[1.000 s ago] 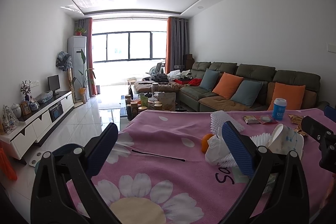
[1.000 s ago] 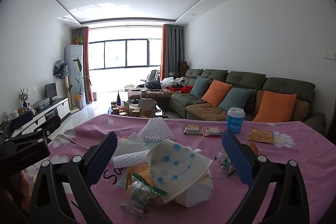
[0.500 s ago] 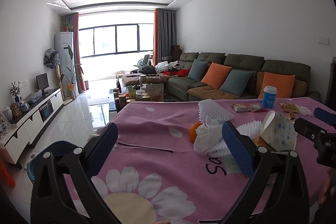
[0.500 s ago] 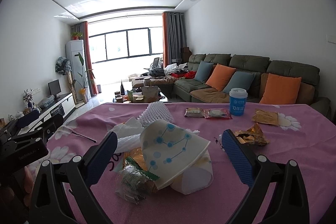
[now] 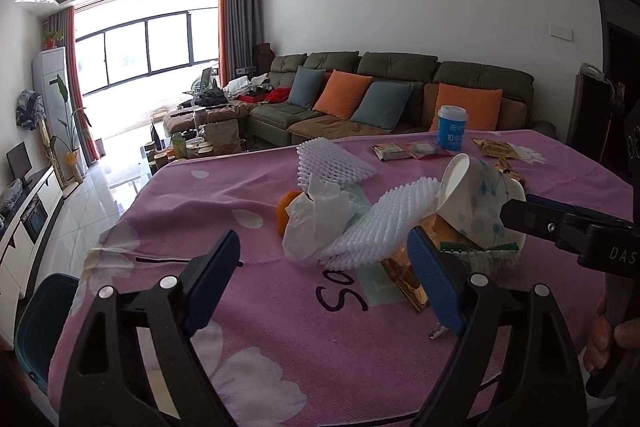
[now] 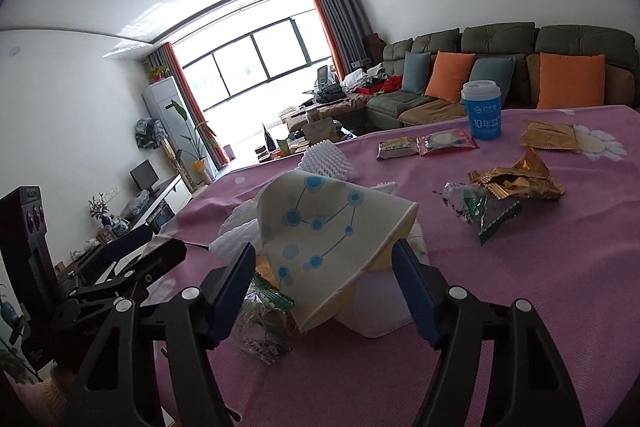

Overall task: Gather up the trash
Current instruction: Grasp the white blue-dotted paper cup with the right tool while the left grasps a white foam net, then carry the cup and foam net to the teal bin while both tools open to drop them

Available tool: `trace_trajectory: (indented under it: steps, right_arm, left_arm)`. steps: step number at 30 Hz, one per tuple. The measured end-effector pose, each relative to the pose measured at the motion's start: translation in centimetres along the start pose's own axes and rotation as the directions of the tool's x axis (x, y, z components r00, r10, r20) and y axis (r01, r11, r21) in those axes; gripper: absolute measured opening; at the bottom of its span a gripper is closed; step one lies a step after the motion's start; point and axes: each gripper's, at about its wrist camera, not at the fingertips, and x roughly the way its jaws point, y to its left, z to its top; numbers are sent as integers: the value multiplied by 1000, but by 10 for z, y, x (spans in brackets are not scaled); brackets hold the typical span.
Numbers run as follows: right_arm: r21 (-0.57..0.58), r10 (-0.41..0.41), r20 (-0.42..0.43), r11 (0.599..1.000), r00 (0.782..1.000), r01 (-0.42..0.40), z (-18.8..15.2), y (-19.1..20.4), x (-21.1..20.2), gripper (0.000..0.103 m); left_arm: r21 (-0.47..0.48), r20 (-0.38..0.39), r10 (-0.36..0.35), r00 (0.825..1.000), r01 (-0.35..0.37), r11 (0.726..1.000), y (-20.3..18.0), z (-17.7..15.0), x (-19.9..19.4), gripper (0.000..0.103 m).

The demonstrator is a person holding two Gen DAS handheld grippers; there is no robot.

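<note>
Two grippers, and we judge both sets of jaws spread wide and holding nothing. The right gripper (image 6: pixel 324 283) straddles the near edge of the tipped paper cup (image 6: pixel 328 235) without pinching it; the left gripper (image 5: pixel 324 275) hovers in front of the foam net (image 5: pixel 380 227) and the tissue (image 5: pixel 316 219).

Nothing looks collected yet: all the trash we can see lies on the pink tabletop (image 6: pixel 540 307), and the teal bin (image 5: pixel 40 323) sits below its left edge.

Counting outward, we find:
- one paper cup
- two foam nets, the second (image 5: pixel 332 163) farther back
- one tissue
- one orange (image 5: pixel 286 211)
- several wrappers, at least seven
- one upright blue cup (image 6: pixel 482 109), far off
</note>
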Motion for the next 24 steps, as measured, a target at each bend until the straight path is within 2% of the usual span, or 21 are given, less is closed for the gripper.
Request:
trace_trajectory:
  steps: [1,5,7,8,10,12,14,15,16,24]
  right_arm:
    - [6,9,-2,1000,1000,-9,1,-2,1,64]
    - [42,53,-14,998,998,-53,5,-8,3,51]
    - [51,73,-18,996,997,-72,7,-11,4,42]
    - [51,82,-17,995,996,-81,7,-11,4,36]
    - [53,100,-21,994,995,-99,8,-12,4,27]
    - [56,124,-22,991,992,-122,10,-13,4,19]
    - [56,149,-19,988,989,-147,12,-12,3,11]
    - [55,160,-19,986,987,-159,13,-11,3,11]
    - [53,166,-16,985,986,-165,14,-10,2,9]
    - [23,207,17,978,978,-208,30,-1,-9,3]
  left_arm:
    - [10,-10,-13,1000,13,1000,-1,1,3,75]
    - [70,-56,-51,997,55,996,-12,5,23,66]
    - [76,-86,-72,994,79,994,-14,5,32,47]
    - [74,-101,-90,991,98,992,-15,5,36,43]
    - [65,-122,-117,986,126,990,-15,4,41,22]
    - [55,-135,-134,982,142,988,-14,3,42,15]
    - [57,-134,-132,982,141,988,-15,3,44,12]
    - [55,-130,-136,982,144,988,-15,4,43,10]
    - [51,-125,-142,982,149,987,-15,4,41,3]
    - [-24,-87,-196,977,194,981,7,14,25,3]
